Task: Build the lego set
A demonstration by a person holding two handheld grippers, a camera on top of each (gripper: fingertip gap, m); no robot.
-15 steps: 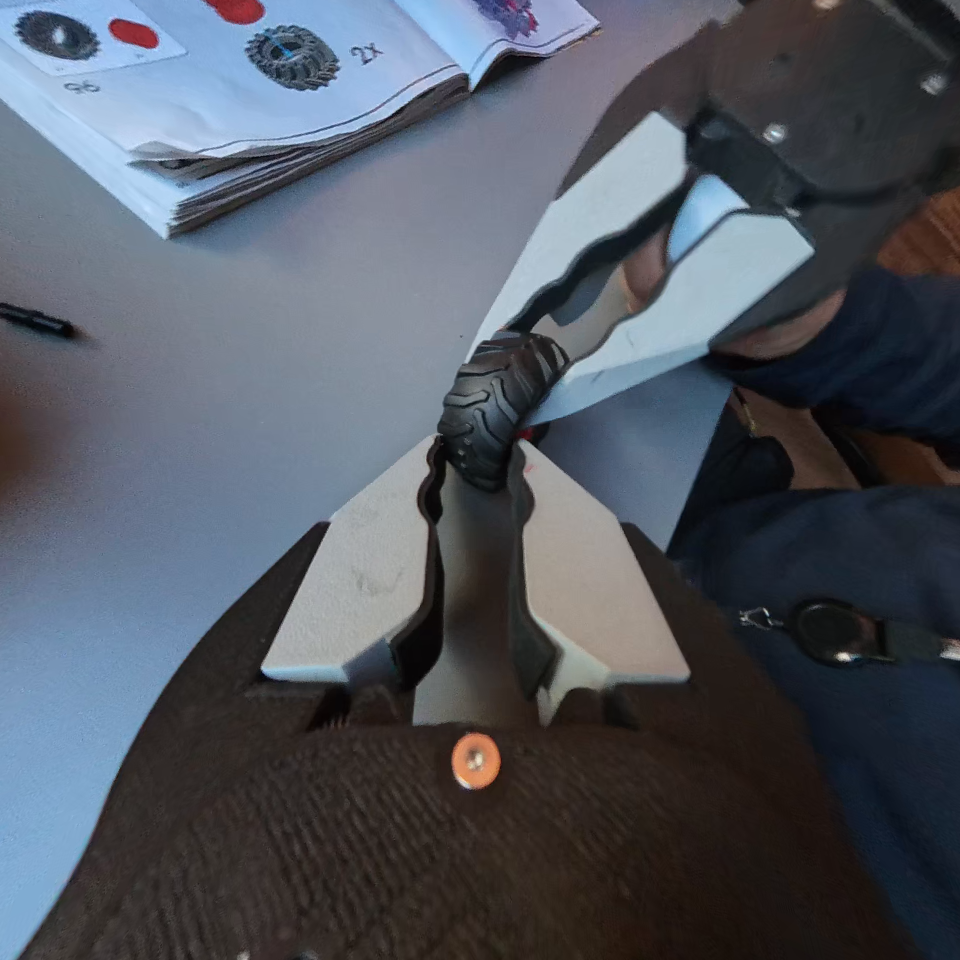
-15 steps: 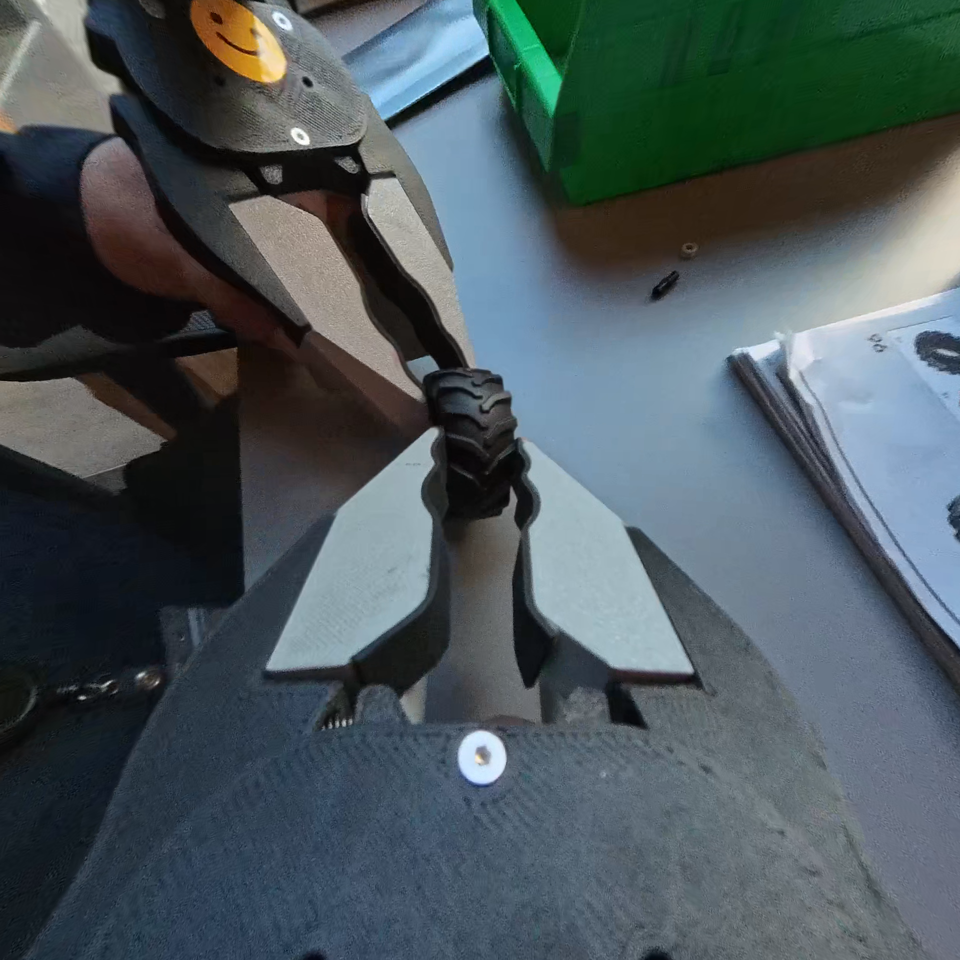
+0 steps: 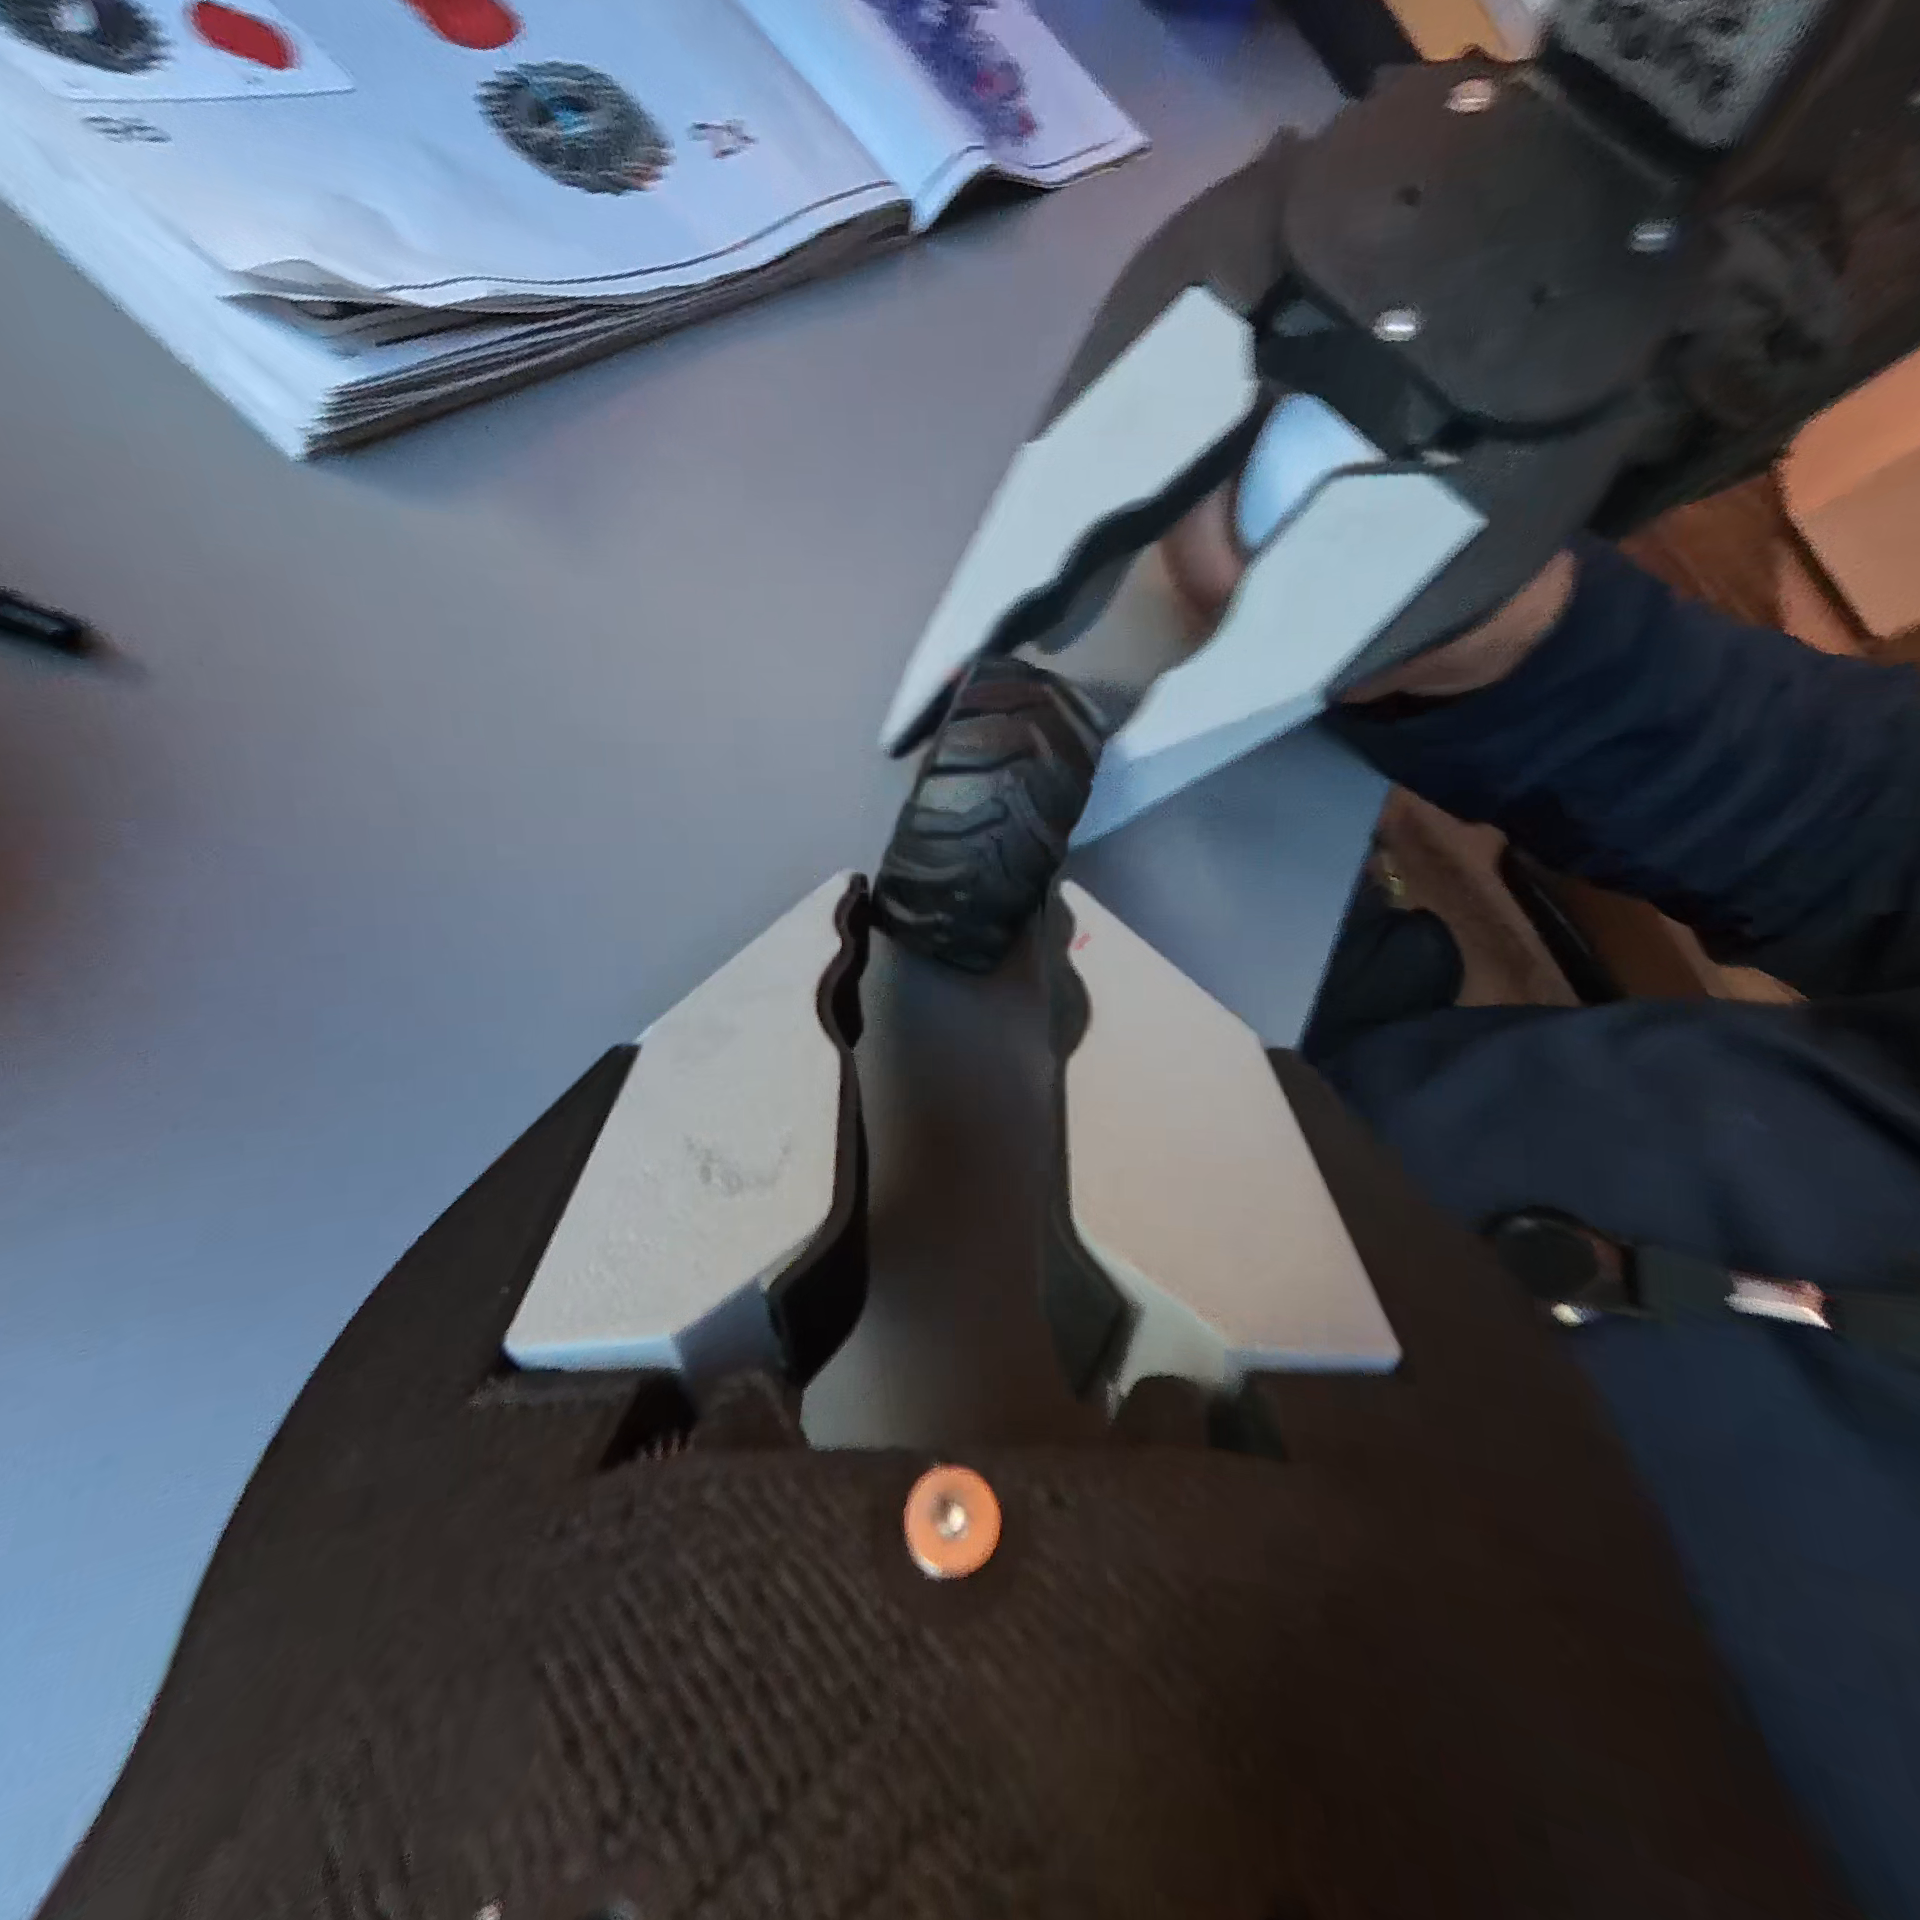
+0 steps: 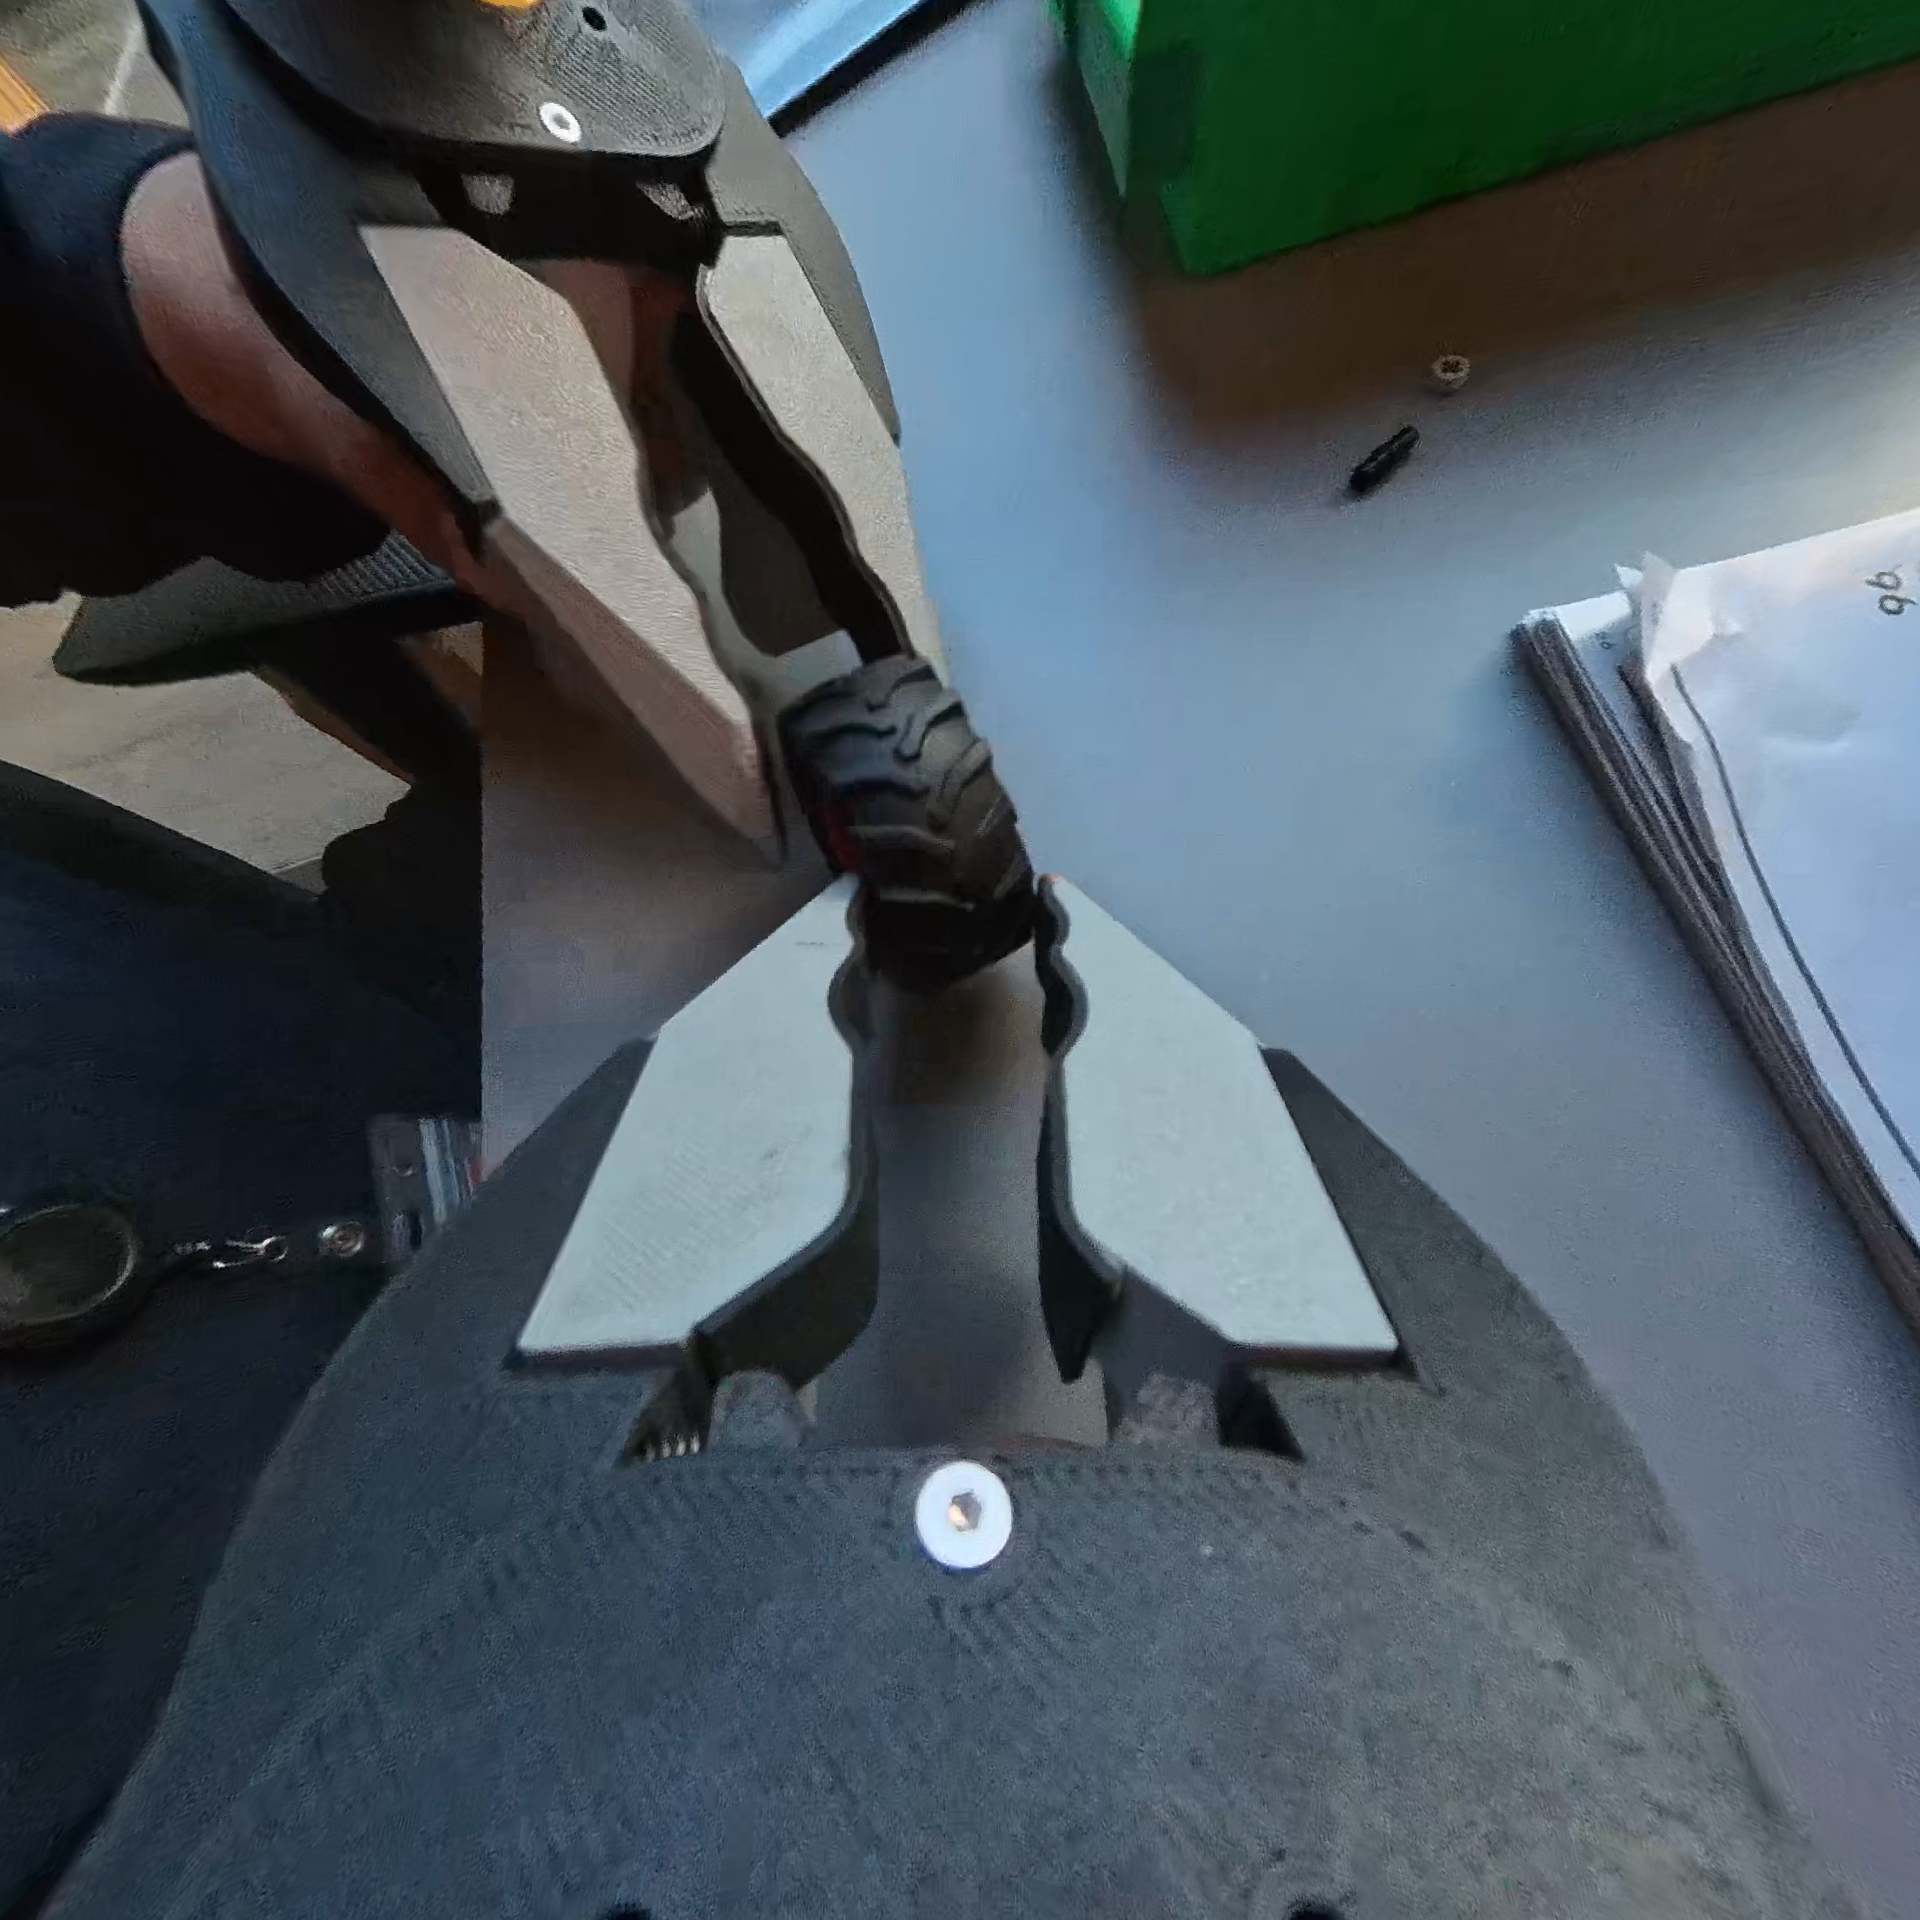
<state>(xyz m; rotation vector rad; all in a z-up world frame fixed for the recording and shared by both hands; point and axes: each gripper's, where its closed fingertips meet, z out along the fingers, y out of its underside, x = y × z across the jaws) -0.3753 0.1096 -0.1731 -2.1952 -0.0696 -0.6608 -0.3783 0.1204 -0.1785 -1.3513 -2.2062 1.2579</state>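
Gripping one black tire [image 3: 982, 821] from both ends, your two claws meet tip to tip above the grey worktop [image 3: 468, 644]. Your left claw [image 3: 951, 914] pinches the near part of the tire between its tips; your right claw [image 4: 945, 925] does the same from the opposite side, with a red hub just visible inside the tire in that view only. Past your left claw's tips, up and to the left, lies an open booklet [image 3: 499, 208]. Only the right wrist view shows the green box [image 4: 1507, 114] ahead and right of your right claw, with a small black pin [image 4: 1384, 475] and a pale ring [image 4: 1446, 372] lying nearer.
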